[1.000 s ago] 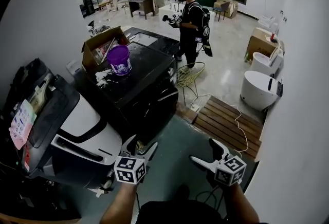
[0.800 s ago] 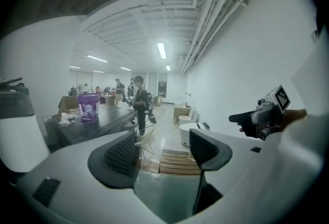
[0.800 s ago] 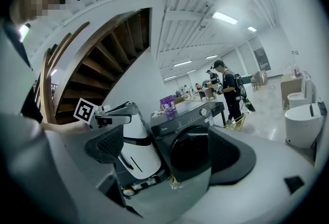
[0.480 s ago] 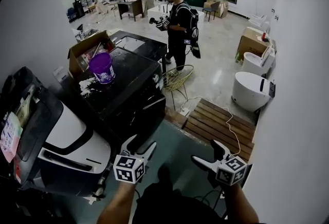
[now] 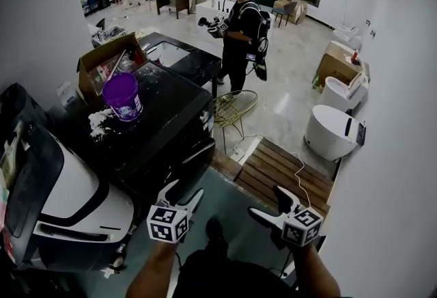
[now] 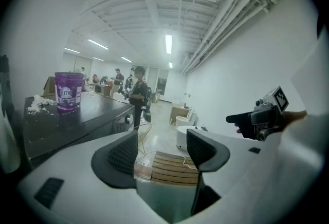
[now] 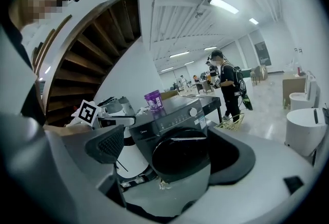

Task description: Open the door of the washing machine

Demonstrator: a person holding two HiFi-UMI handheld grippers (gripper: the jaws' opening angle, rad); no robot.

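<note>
The person carrying the left gripper [image 5: 184, 191] and right gripper [image 5: 266, 200] moves forward. The black washing machine [image 5: 171, 129] and the wooden platform [image 5: 281, 170] now lie closer to both. The purple bucket [image 5: 121, 95] sits lower and further left in the head view. The left gripper's jaws have just been closing slightly, with nothing between them.

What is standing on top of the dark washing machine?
A purple bucket stands on the dark washing machine, with a white crumpled heap beside it. What the bucket holds is not visible, and it covers the top beneath it.
</note>
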